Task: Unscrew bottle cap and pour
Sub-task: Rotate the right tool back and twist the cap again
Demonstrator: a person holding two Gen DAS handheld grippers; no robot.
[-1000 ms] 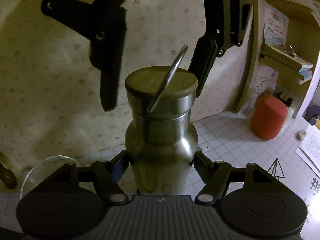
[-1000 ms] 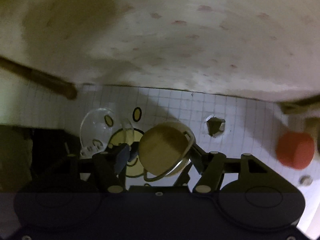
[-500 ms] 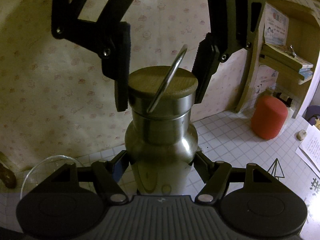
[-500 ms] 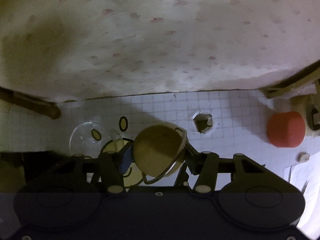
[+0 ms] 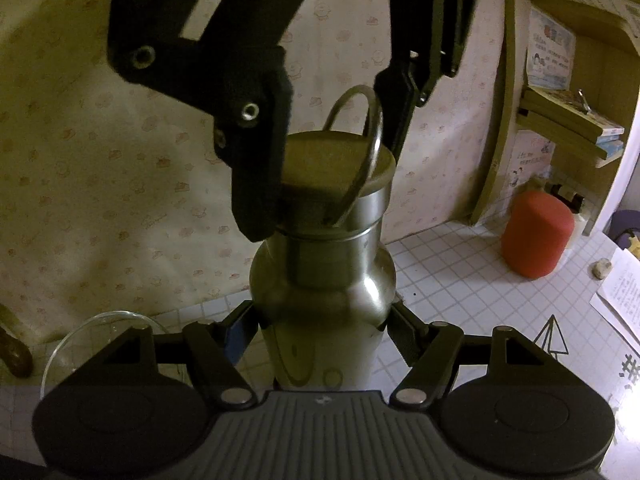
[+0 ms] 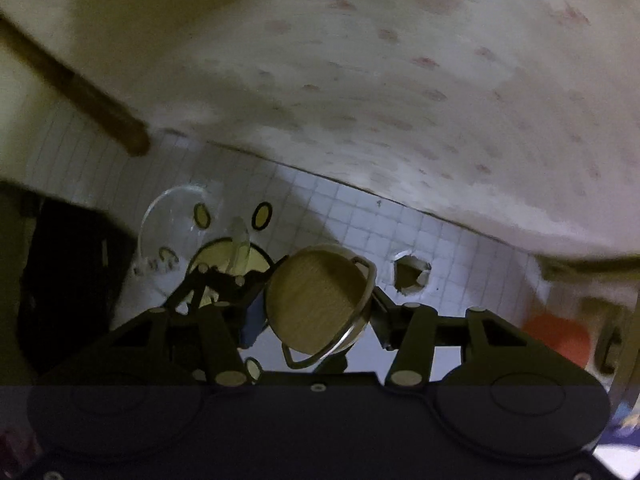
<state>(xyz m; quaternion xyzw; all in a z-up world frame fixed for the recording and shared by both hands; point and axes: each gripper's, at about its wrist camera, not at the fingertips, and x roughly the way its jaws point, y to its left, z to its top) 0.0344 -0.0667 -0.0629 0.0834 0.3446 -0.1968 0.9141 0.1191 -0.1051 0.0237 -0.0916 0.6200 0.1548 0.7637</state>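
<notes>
A stainless steel bottle (image 5: 320,280) stands upright in the left wrist view, and my left gripper (image 5: 320,326) is shut on its body below the shoulder. Its cap (image 5: 332,164) has a wooden top and a wire ring (image 5: 370,136). My right gripper (image 5: 326,184) comes down from above and is shut on the cap, one finger on each side. In the right wrist view the cap (image 6: 316,304) sits between the right gripper (image 6: 316,314) fingers, with the left gripper (image 6: 216,284) below it. A clear glass (image 6: 176,232) stands left of the bottle.
The glass rim (image 5: 100,330) shows at lower left. A red rounded container (image 5: 536,236) stands at the right by a wooden shelf with books (image 5: 568,120). Papers (image 5: 620,296) lie at the right edge. The checked tablecloth has a hole (image 6: 410,276). A patterned wall is close behind.
The right gripper came down and shut on the cap, then turned it: the wire ring has swung round. The left gripper and bottle have stayed put.
</notes>
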